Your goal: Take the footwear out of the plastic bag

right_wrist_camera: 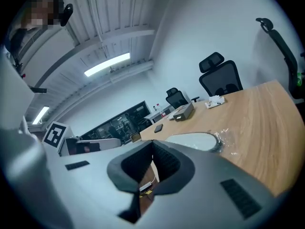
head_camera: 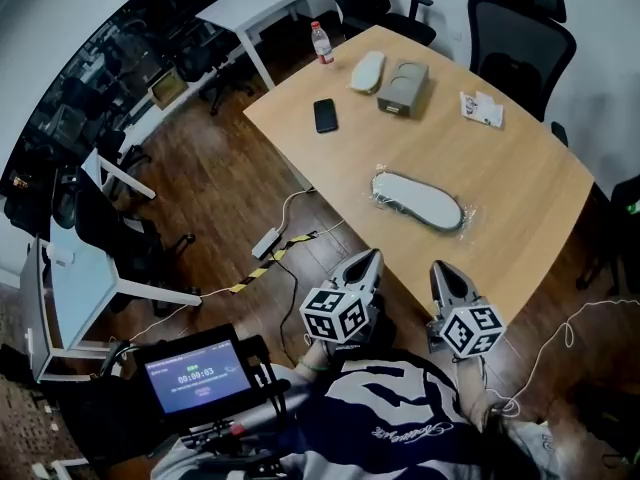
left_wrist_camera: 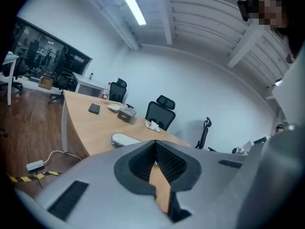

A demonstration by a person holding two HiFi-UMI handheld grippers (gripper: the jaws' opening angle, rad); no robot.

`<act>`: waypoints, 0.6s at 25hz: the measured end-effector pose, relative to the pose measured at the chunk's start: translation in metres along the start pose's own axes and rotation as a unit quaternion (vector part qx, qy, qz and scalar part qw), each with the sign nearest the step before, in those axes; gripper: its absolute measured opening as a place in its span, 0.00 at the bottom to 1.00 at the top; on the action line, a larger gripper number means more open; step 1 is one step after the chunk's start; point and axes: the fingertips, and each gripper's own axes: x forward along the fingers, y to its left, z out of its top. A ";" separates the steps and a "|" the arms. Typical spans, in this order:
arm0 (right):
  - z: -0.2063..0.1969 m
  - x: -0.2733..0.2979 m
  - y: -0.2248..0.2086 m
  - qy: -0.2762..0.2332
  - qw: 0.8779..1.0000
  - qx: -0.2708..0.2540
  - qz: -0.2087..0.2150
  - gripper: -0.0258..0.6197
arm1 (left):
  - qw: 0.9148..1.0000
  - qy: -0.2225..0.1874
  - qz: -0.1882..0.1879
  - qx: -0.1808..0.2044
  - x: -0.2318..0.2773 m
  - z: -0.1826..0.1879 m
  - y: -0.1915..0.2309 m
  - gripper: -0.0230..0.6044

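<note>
Person: a dark and white patterned top fills the bottom middle of the head view.
Left gripper (head_camera: 371, 256): low centre, just off the table's near edge; its fingers are pressed together with nothing between them.
Right gripper (head_camera: 442, 268): just right of the left one, tip over the table's near edge; fingers closed together and empty.
Small screen (head_camera: 195, 375): lower left, lit blue, on a dark mount.
Floor: dark wood; a white power strip (head_camera: 266, 241) and a strip of yellow-black tape (head_camera: 270, 258) lie left of the grippers.
Table (head_camera: 530, 208): pale wood, running from centre to the right edge.
White shoe (head_camera: 420, 200): at the frame's centre, lying flat on the table, well apart from both grippers.
Clear plastic bag (head_camera: 470, 213): wrapped around the shoe, crinkled at both ends.
Phone (head_camera: 325, 114): dark, flat on the table, upper middle.
Cardboard box (head_camera: 404, 88): right of the phone.
Pale shoe-shaped item (head_camera: 367, 71): touching the box's left side.
Paper packet (head_camera: 481, 109): right of the box, near the far edge.
Water bottle (head_camera: 321, 42): upright at the table's far corner.
Office chairs (head_camera: 520, 28): black, along the top edge behind the table.
</note>
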 end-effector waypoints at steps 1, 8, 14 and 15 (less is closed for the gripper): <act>0.005 0.013 0.000 -0.001 1.000 0.000 -0.002 0.03 | 1.000 0.002 -0.003 0.000 0.007 0.008 0.009 0.04; 0.029 0.090 -0.006 -0.015 0.999 0.013 -0.028 0.03 | 0.999 0.040 -0.014 -0.001 0.053 0.039 0.079 0.04; 0.028 0.104 -0.026 -0.021 0.997 0.022 -0.075 0.03 | 0.996 0.086 -0.014 -0.032 0.088 0.027 0.124 0.04; 0.026 0.103 -0.030 -0.020 0.996 0.023 -0.084 0.03 | 0.995 0.095 -0.013 -0.040 0.093 0.022 0.129 0.04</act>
